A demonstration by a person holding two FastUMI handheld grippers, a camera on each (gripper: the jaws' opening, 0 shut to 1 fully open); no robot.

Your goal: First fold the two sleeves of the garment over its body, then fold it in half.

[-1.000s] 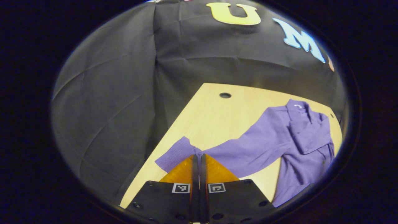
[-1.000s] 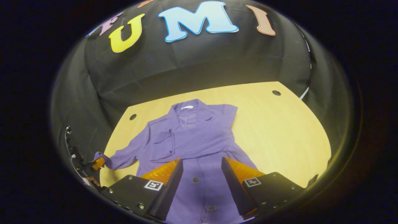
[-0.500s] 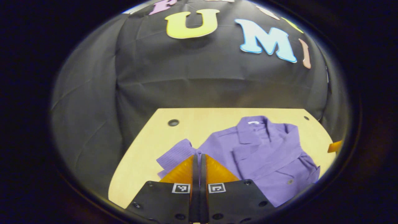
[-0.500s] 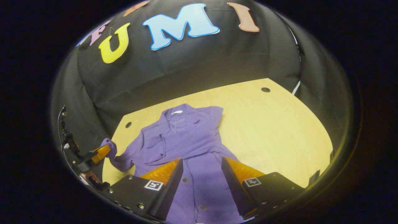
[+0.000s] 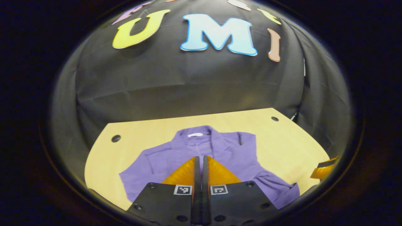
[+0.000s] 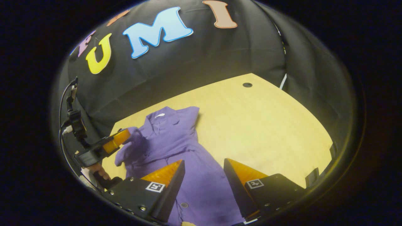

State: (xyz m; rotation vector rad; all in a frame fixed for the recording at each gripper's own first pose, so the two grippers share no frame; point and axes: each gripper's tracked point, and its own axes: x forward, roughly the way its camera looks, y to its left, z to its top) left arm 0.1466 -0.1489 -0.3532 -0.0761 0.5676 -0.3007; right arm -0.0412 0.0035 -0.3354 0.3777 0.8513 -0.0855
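Second-sleeve fold in hand: left gripper [image 6: 121,139], jaws clenched on the sleeve [image 6: 133,138], carries it over the shirt [image 6: 179,147] at lower-centre on the surface [image 6: 267,125]; right gripper [image 6: 203,169] released; next, lay and release flat.

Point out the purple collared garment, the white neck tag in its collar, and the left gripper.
purple collared garment [image 6: 176,138]: right gripper view, on its chest.
white neck tag [image 5: 195,135]: left gripper view, on the tag's middle inside the collar.
left gripper [image 6: 121,138]: right gripper view, at its fingertips meeting the sleeve.
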